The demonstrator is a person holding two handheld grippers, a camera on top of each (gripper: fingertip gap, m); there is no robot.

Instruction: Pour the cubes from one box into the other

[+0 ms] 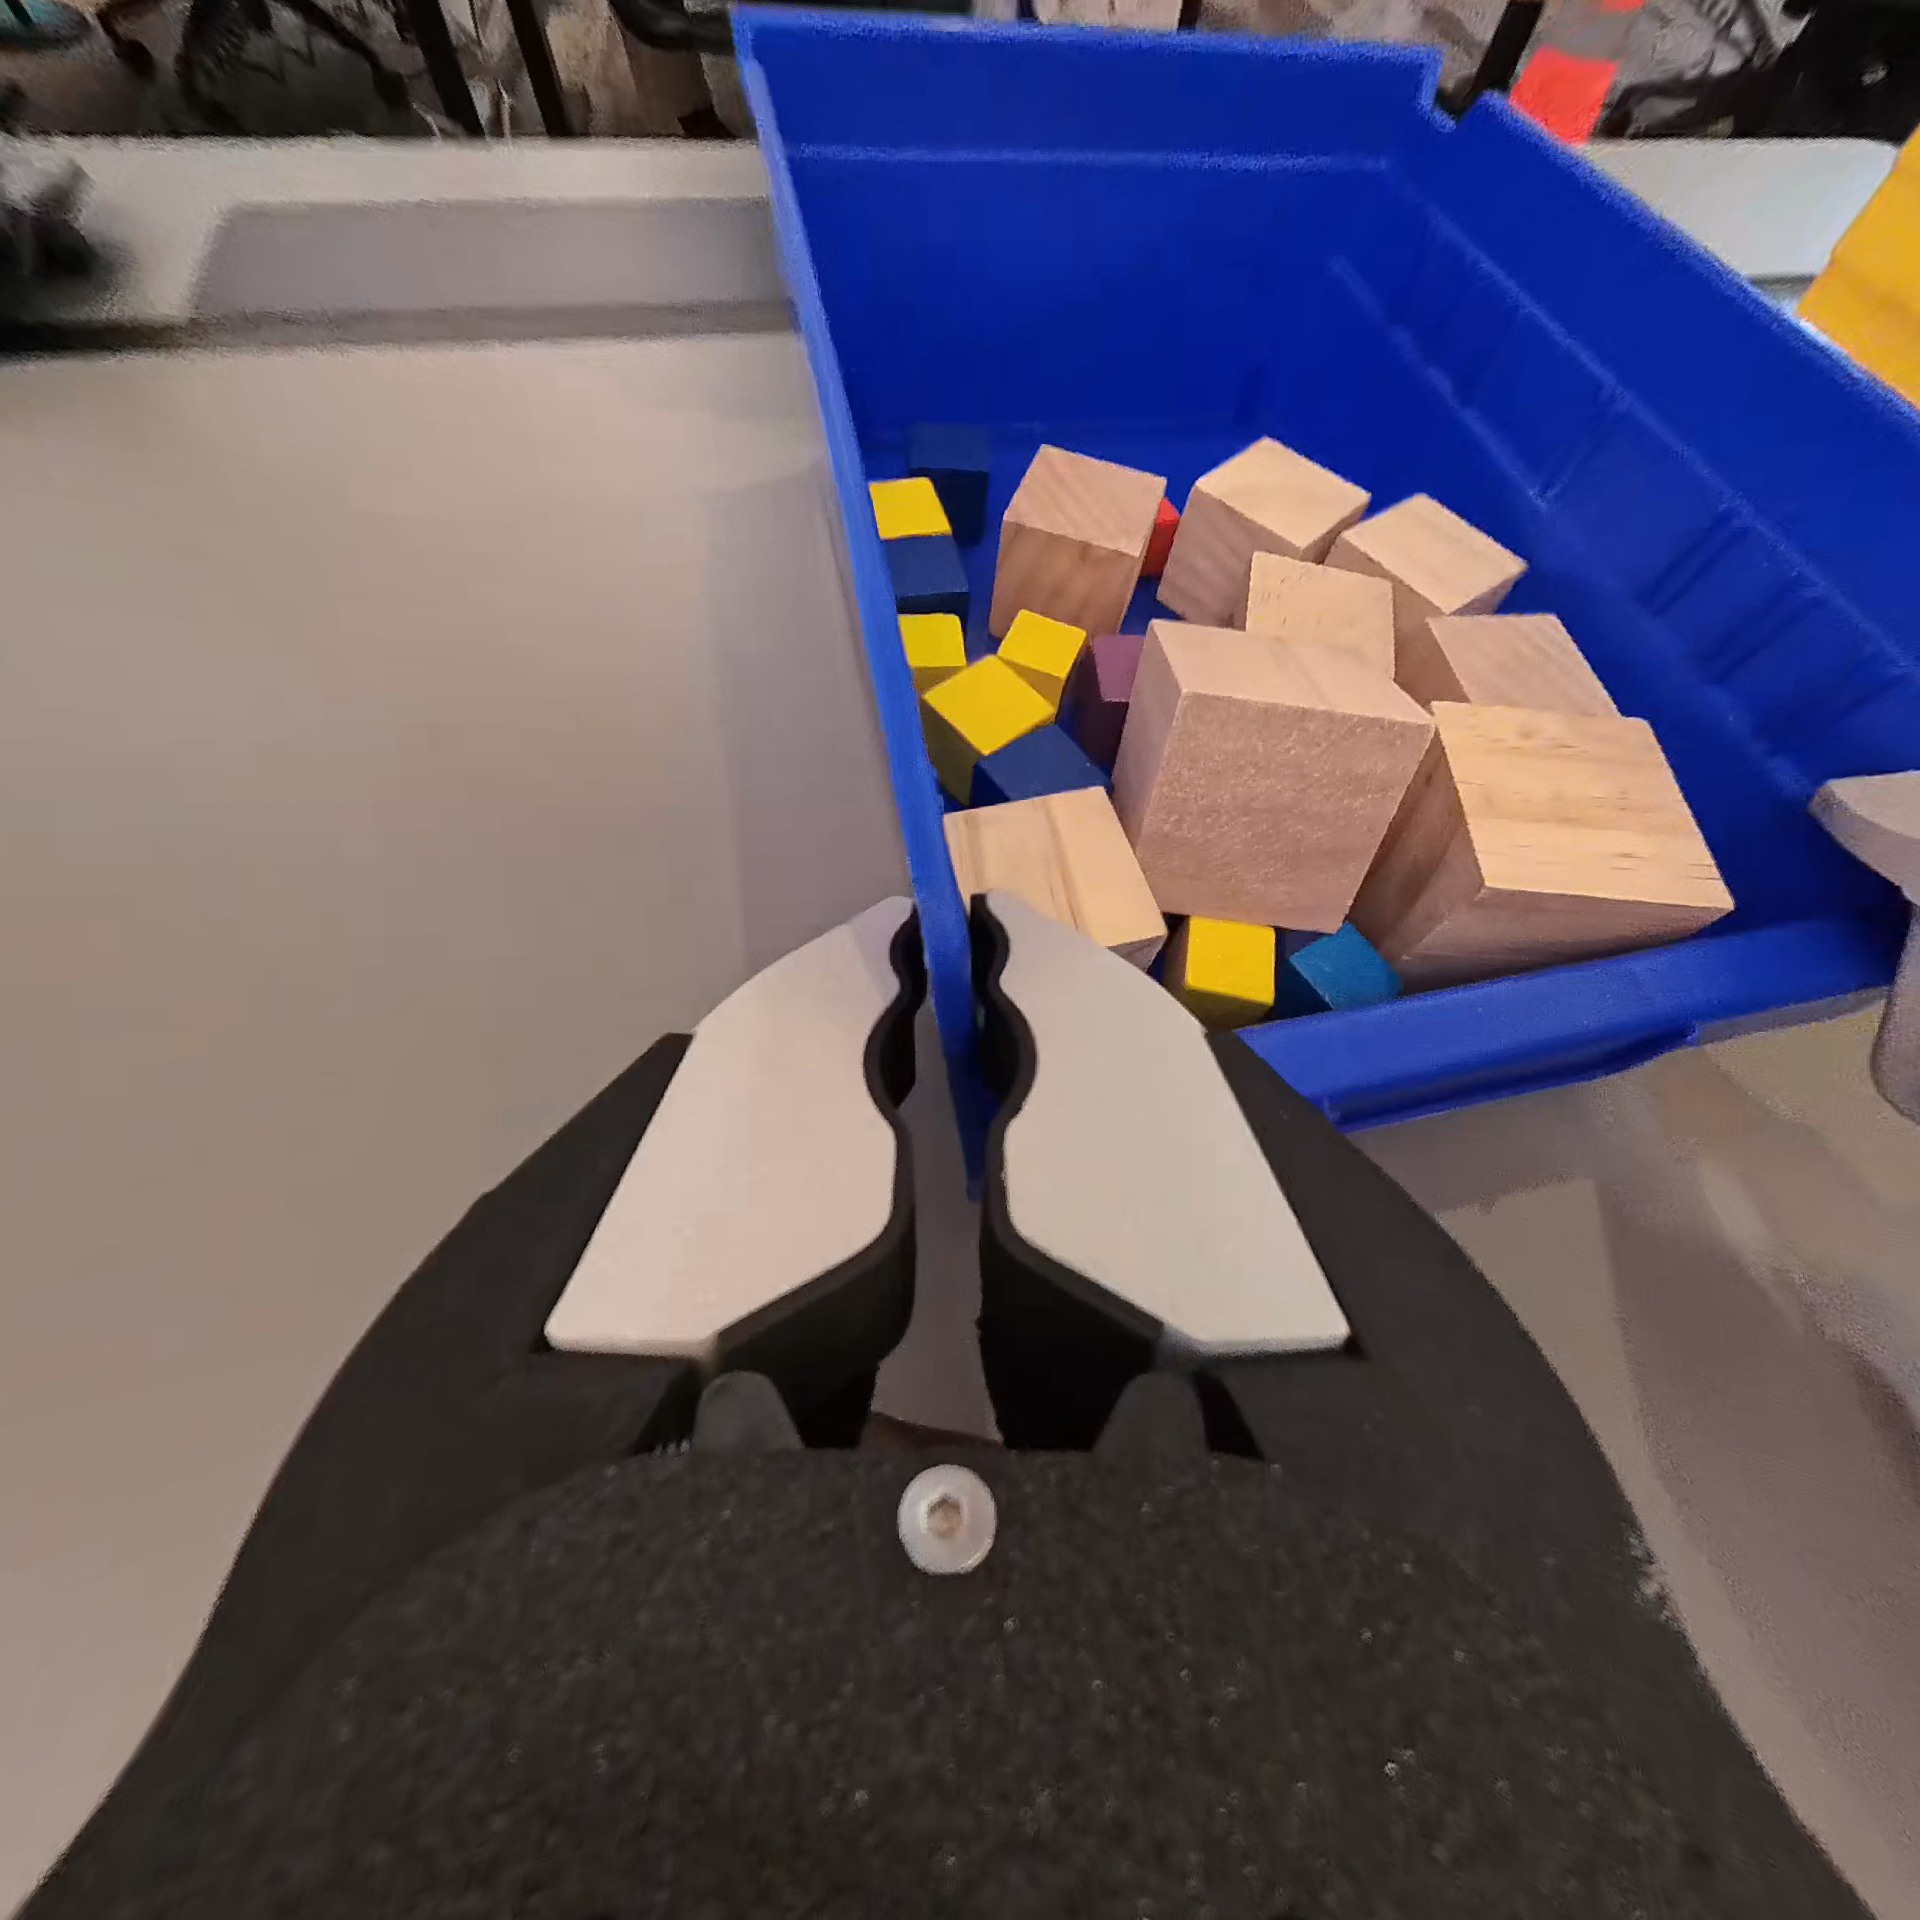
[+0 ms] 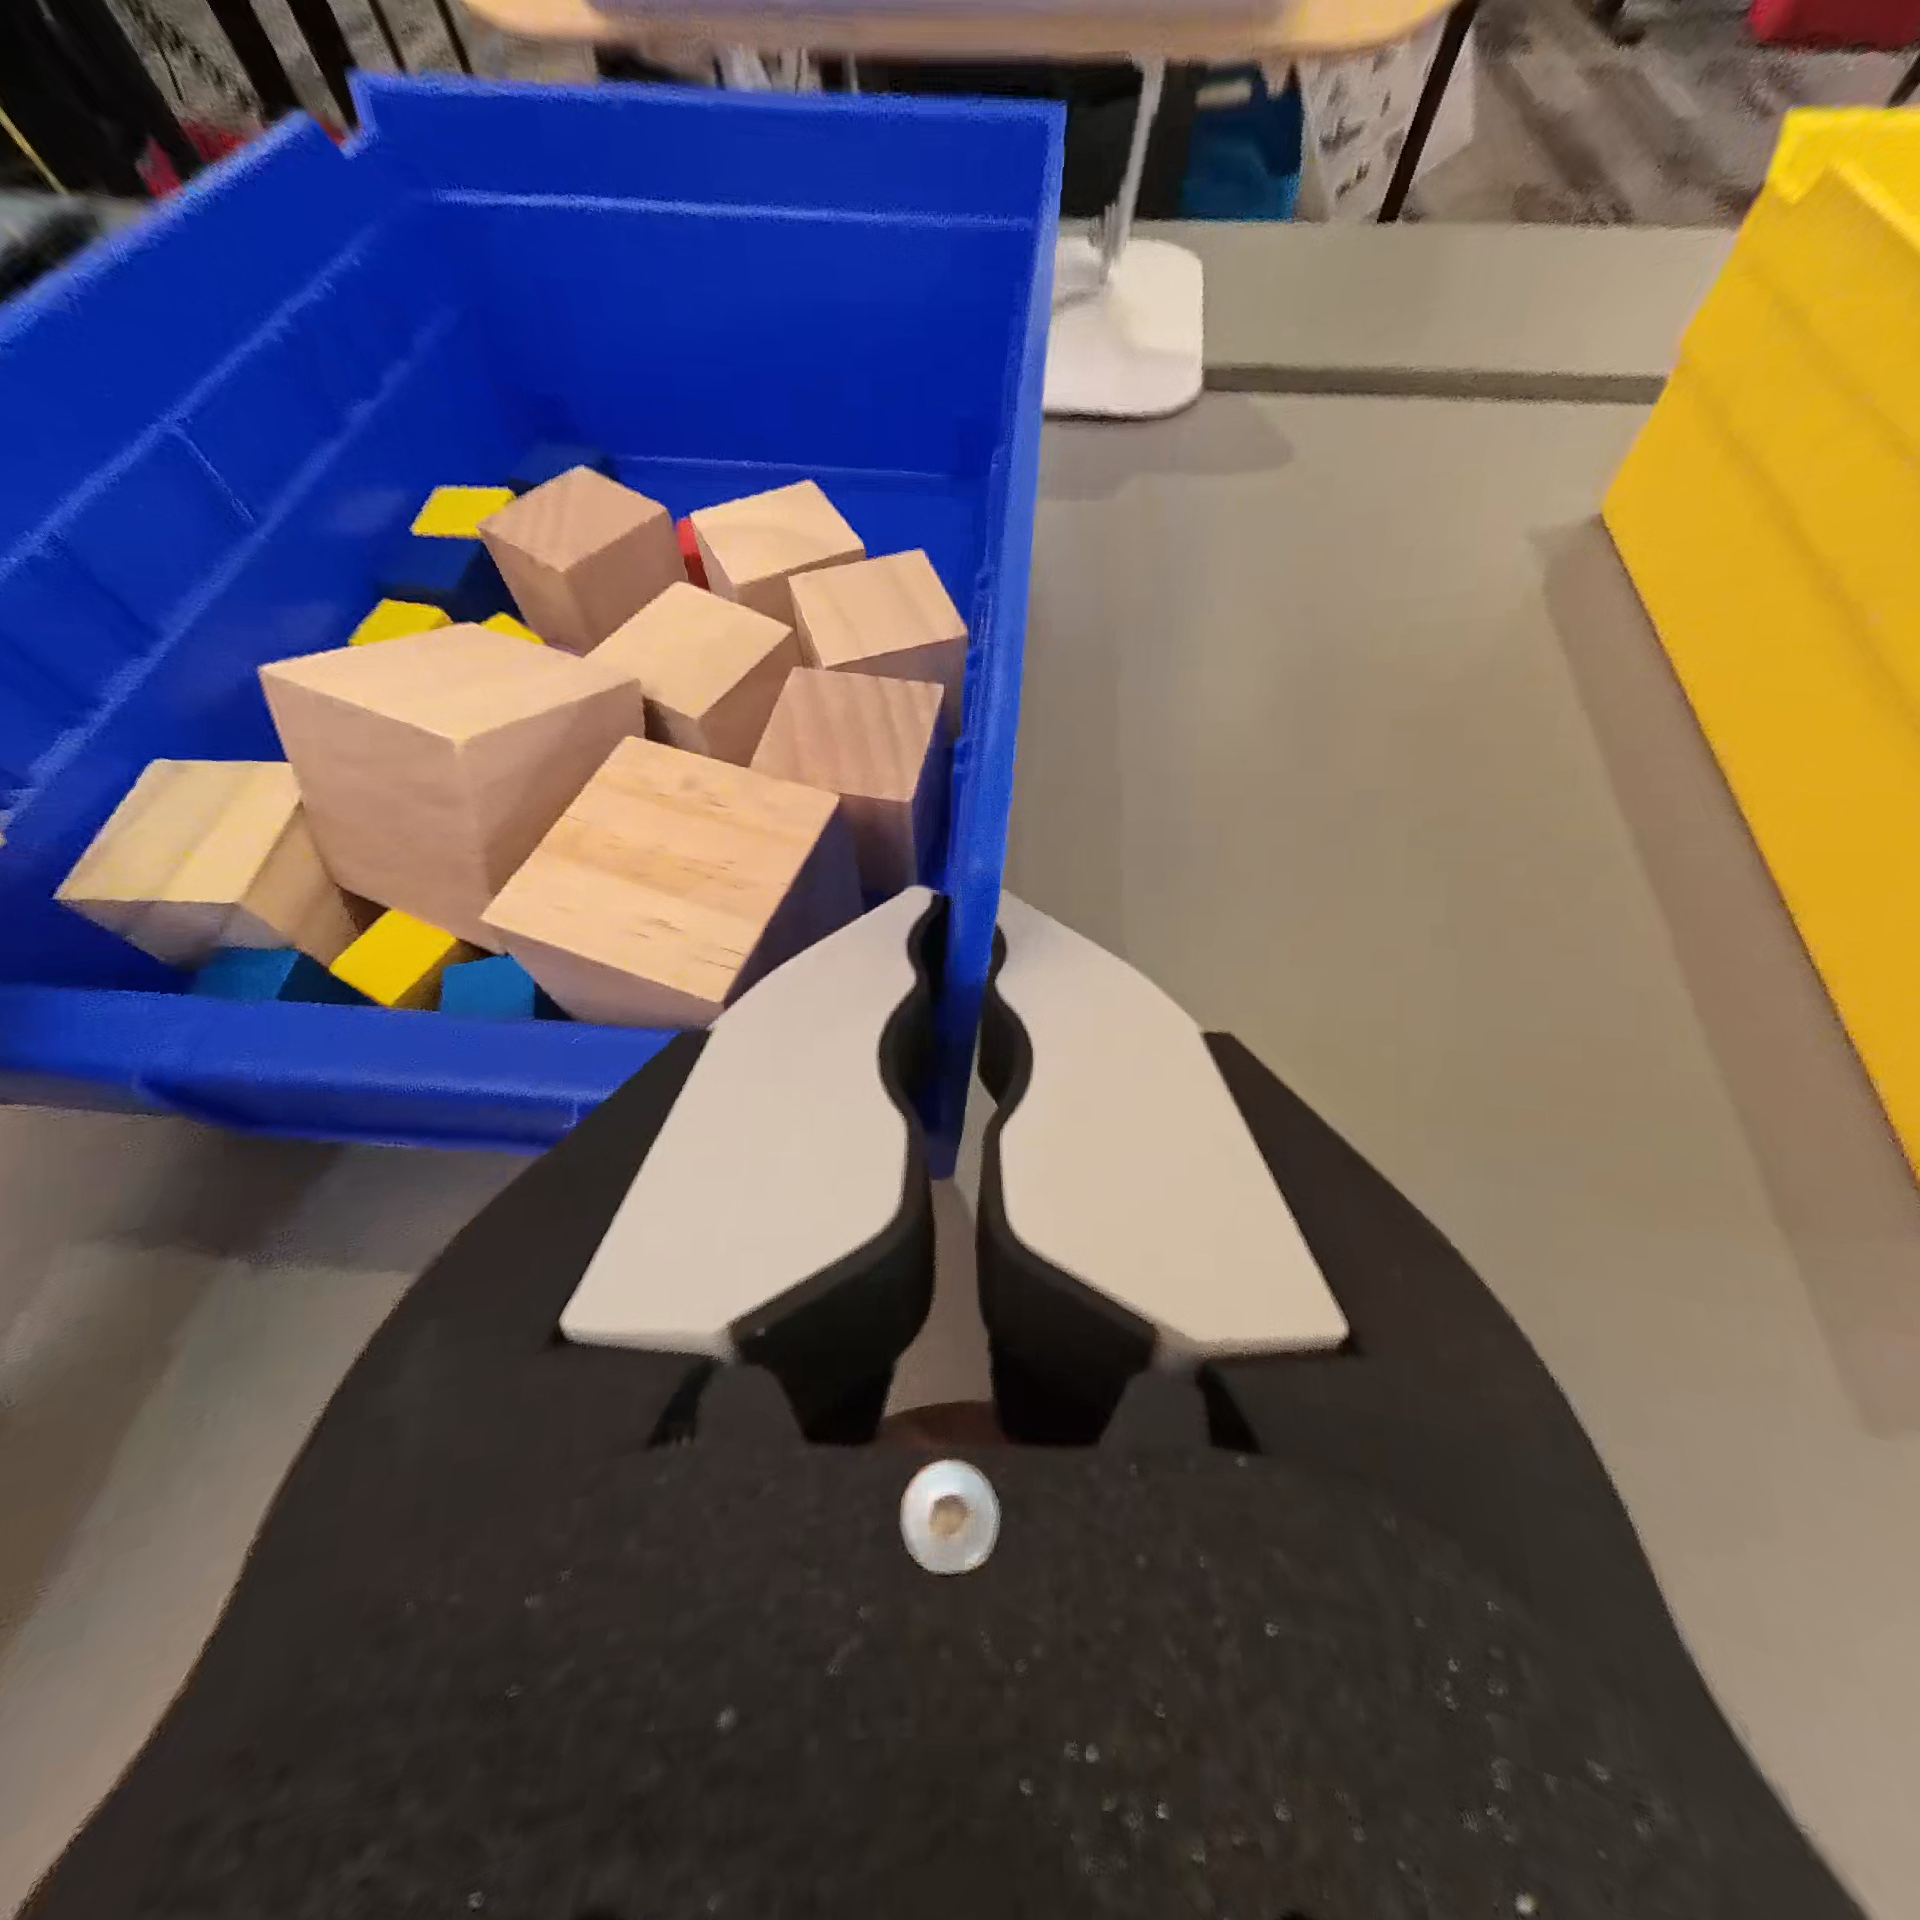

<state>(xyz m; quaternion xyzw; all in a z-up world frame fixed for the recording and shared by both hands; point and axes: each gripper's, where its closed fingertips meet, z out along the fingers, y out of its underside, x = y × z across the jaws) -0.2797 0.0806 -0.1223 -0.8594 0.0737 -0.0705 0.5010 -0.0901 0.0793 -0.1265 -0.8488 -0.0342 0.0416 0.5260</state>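
A blue box (image 1: pixel 1091 270) holds several plain wooden cubes (image 1: pixel 1268 769) and small yellow, blue, purple and red cubes (image 1: pixel 982 712). My left gripper (image 1: pixel 943 920) is shut on the box's left wall near its front corner. My right gripper (image 2: pixel 966 920) is shut on the box's right wall (image 2: pixel 987 644) near its front corner. The cubes (image 2: pixel 447 748) lie heaped toward the front of the box. A yellow box (image 2: pixel 1808 582) stands to the right on the table; only its side shows. The right gripper's tip (image 1: pixel 1881 831) shows at the left wrist view's right edge.
The grey table (image 1: pixel 416 727) spreads left of the blue box and between the two boxes (image 2: pixel 1299 779). A white stand base (image 2: pixel 1122 332) sits behind the blue box's right corner. Furniture and clutter lie beyond the table's far edge.
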